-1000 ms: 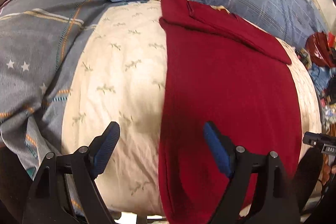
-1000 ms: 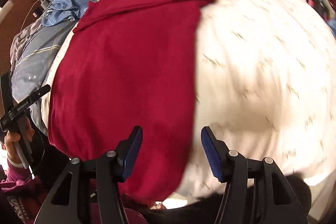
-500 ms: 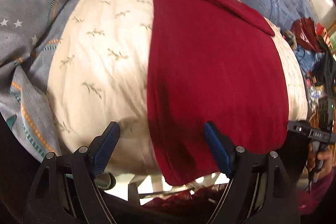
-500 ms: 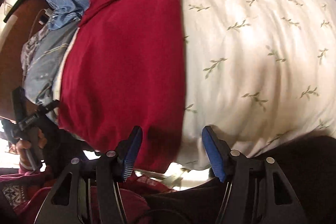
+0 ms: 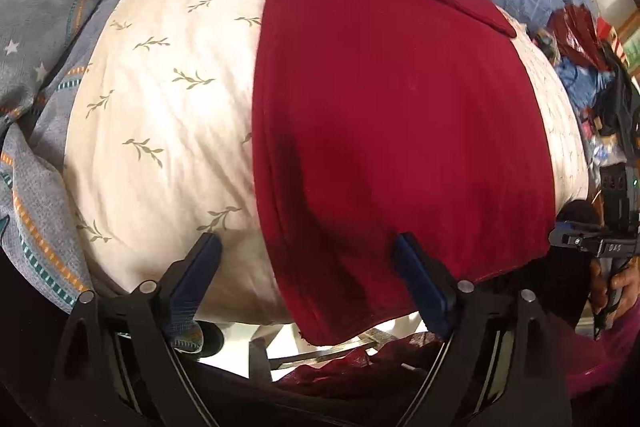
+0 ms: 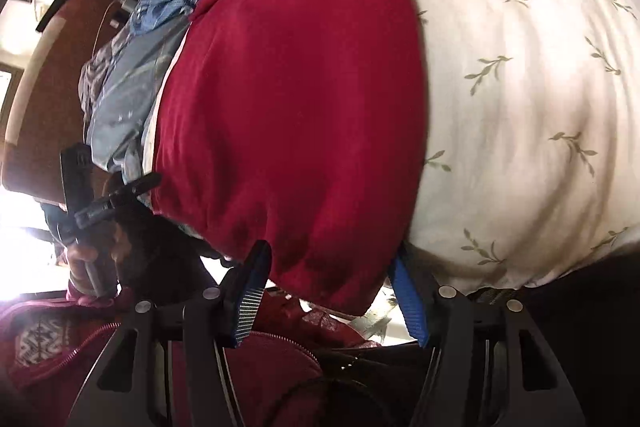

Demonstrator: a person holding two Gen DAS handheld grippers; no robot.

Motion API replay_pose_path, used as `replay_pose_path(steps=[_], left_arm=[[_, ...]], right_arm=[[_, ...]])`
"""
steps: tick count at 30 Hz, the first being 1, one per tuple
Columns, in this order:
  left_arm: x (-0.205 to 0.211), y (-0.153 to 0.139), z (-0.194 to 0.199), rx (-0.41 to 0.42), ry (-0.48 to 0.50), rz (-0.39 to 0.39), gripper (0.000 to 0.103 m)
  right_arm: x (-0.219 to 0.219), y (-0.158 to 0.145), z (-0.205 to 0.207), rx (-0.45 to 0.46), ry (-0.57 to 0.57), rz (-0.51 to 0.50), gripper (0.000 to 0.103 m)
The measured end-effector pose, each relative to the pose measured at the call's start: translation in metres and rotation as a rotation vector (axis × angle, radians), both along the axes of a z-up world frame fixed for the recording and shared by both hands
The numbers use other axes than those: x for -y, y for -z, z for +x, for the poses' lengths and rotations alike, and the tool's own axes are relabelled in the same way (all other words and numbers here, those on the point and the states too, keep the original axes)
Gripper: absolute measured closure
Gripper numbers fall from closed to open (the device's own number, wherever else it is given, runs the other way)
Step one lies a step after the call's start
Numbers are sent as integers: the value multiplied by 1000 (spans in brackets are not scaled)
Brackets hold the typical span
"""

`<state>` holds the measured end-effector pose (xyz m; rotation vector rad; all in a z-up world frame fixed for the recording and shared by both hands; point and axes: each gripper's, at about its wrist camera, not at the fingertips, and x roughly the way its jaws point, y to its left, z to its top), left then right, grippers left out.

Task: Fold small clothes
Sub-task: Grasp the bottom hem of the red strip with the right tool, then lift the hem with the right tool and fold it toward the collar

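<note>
Now both grippers have dropped toward the near edge of the bed, tipping further downward than a second ago, so the hanging hem of the red garment [image 5: 400,115] fills the lower middle of each view. The garment lies flat along the cream leaf-print cover [image 5: 160,99], its far end already turned over in a narrow band, its near end draping just past the cover's edge.

The left gripper [image 5: 306,263] has its jaws opening, wider than before; the garment's left hem corner sits between them, but neither blue pad presses on cloth. The right gripper [image 6: 332,275] stands partly apart and steady, straddling the right hem corner, and again the pads look clear of the fabric.

Judging from this, the approach is nearly done: each corner is lined up for a pinch. The next step likely means closing on both corners and carrying the hem toward the far end.
</note>
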<state>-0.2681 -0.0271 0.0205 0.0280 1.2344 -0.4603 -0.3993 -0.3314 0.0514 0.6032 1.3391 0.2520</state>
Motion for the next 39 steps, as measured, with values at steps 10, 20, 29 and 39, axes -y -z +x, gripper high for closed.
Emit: replay_pose_path(steps=[10,20,29,39], left_arm=[[-1,-2,3,-29,14,-23,17],[1,-5,5,-20,40,-24,75],[-3,-33,17,12,46,-92,97],[-10,-78,54,217,-21,-143,97]], right_arm=[[1,-3,2,61,-24,108,82],[-10,-6,13,104,-32,63,89],[-13,-56,32,297,-19,68,91],[7,-85,80,403,42,32,91]])
